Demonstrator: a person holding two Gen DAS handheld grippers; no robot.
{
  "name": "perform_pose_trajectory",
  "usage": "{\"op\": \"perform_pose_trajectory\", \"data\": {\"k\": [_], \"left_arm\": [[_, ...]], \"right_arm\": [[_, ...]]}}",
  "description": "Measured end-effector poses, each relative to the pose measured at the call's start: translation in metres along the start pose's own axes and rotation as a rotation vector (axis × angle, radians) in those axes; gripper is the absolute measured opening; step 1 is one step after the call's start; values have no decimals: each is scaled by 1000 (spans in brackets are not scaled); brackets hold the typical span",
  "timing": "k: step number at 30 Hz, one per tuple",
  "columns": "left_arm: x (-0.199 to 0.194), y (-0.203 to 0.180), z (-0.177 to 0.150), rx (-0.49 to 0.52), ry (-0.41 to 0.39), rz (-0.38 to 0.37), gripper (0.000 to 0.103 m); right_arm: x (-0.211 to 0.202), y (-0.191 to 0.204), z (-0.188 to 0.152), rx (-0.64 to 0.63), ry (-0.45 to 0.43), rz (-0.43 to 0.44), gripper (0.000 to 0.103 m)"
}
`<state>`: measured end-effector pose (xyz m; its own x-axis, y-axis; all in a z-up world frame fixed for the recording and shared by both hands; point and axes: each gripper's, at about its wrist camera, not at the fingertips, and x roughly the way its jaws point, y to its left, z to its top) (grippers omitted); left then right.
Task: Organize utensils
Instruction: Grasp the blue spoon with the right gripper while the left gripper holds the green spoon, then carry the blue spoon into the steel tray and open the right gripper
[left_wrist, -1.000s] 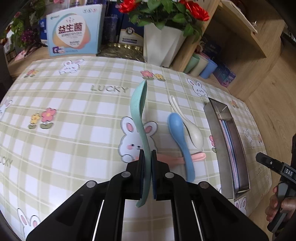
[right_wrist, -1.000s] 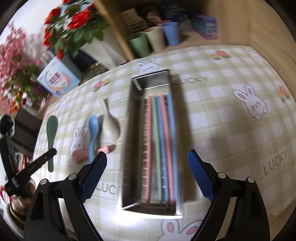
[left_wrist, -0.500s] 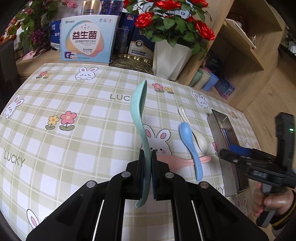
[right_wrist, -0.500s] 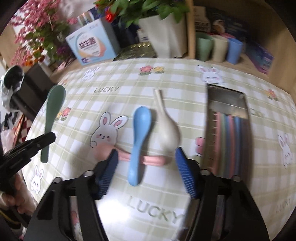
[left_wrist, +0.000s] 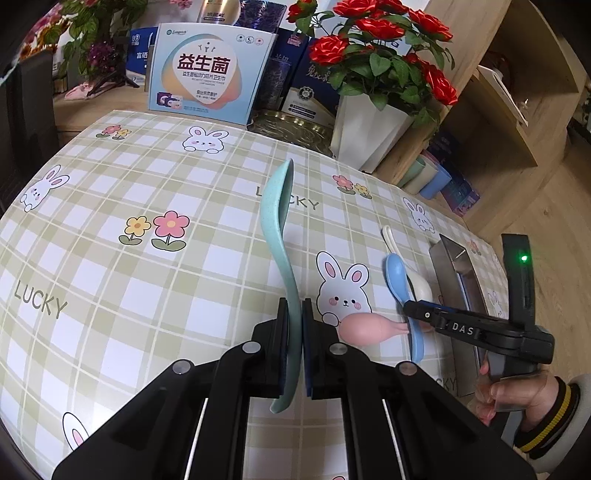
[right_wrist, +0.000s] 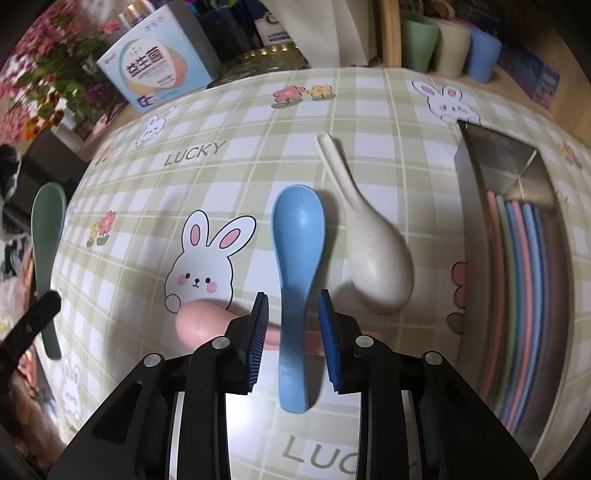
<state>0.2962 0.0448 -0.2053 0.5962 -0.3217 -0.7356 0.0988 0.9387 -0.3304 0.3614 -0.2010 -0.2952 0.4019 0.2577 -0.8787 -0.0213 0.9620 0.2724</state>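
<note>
The left hand-held gripper (left_wrist: 294, 328) pinches the green spoon (left_wrist: 277, 229) above the table (left_wrist: 110, 266). Only the right view shows the right hand-held gripper (right_wrist: 293, 328): jaws just closing, straddling the blue spoon (right_wrist: 295, 258) without touching, and chopsticks (right_wrist: 517, 277) in the tray (right_wrist: 506, 166).

The left gripper (left_wrist: 294, 325) is clamped on a green spoon (left_wrist: 279, 225), pointing steeply down. The right gripper (right_wrist: 292, 325) — jaws just closing — straddles a blue spoon (right_wrist: 295, 258), pads not yet touching; a hand (left_wrist: 517, 398) holds its handle.
</note>
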Motion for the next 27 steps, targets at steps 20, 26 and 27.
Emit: {"op": "perform_pose_trajectory", "data": {"k": [20,26,27], "left_arm": [[2,0,-6,-19,15,-3,7],[0,-7,-7,-7,16,-5,7],[0,-8,-8,-3,16,-4,7]], "right_arm": [[-3,3,-15,80,-70,73,7],[-26,1,-25,90,-139,120,7],[-32,0,-27,85,-152,120,7]]}}
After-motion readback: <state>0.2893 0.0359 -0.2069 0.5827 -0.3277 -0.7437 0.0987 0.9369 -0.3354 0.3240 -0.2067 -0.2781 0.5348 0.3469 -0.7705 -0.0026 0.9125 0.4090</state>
